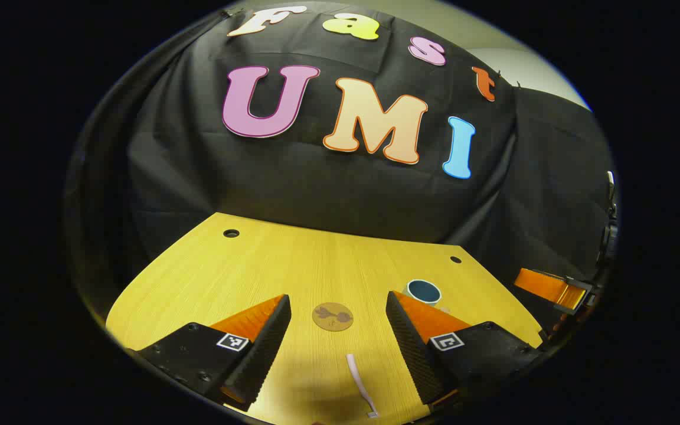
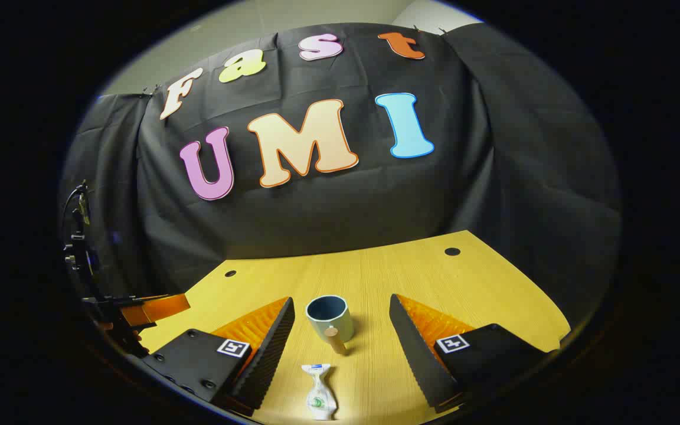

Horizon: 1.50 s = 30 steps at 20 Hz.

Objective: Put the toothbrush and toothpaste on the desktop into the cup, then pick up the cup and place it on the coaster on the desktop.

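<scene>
In the left gripper view my left gripper [image 1: 338, 319] stands open above the wooden desktop [image 1: 293, 265]. A pale toothbrush [image 1: 359, 382] lies between its fingers near the front edge. A round brown coaster [image 1: 332, 316] lies just beyond it. The cup [image 1: 424, 291] peeks out behind the right finger. In the right gripper view my right gripper [image 2: 340, 321] is open too. A pale green cup [image 2: 330, 317] with a dark inside and a wooden handle stands upright ahead of it. A white toothpaste tube [image 2: 320, 392] lies flat between the fingers, nearer than the cup.
The desktop has a cable hole [image 1: 231, 233] near each far corner, another hole [image 2: 452, 251] at the right. Black cloth hangs close behind the far edge. The other gripper [image 2: 139, 313] shows at the left of the right gripper view, off the desk's side.
</scene>
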### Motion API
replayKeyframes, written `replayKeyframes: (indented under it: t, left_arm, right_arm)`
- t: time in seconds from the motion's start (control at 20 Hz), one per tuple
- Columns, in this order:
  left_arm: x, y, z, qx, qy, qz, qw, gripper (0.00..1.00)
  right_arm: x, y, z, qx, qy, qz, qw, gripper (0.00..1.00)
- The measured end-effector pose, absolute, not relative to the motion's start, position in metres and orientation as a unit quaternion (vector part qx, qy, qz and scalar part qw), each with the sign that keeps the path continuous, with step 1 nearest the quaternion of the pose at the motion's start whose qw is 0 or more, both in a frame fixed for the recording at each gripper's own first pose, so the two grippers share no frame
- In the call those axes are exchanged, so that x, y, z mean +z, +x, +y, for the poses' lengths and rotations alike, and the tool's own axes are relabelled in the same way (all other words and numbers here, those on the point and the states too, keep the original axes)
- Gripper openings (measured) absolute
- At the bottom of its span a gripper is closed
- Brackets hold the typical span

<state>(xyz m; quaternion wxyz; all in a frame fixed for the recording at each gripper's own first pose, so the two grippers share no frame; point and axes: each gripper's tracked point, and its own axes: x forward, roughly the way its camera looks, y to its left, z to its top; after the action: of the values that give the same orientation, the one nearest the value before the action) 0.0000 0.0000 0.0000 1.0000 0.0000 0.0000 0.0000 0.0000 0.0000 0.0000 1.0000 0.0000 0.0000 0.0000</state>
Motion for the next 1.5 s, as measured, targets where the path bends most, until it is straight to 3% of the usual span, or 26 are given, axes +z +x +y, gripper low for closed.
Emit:
replayKeyframes:
  t: [0.1,0.35,0.4,0.5,1.5]
  left_arm:
    - [-0.003,0.001,0.000,-0.002,0.000,0.005,1.000,0.95]
    - [-0.007,0.011,0.002,-0.009,0.000,0.019,1.000,0.95]
    - [-0.007,0.012,0.000,-0.012,0.000,0.022,1.000,0.95]
    - [-0.006,0.015,-0.002,-0.017,-0.001,0.024,1.000,0.95]
    - [-0.014,0.019,0.012,-0.010,-0.003,0.039,0.999,0.95]
  right_arm:
    - [0.000,0.002,0.002,-0.001,0.000,0.000,1.000,0.95]
    - [0.004,0.004,0.002,-0.005,0.002,-0.007,1.000,0.99]
    - [0.005,0.003,0.001,-0.007,0.003,-0.008,1.000,0.94]
    - [0.004,0.002,-0.002,-0.011,0.004,-0.008,1.000,0.98]
    - [-0.003,0.003,-0.006,-0.016,-0.003,0.002,1.000,0.98]
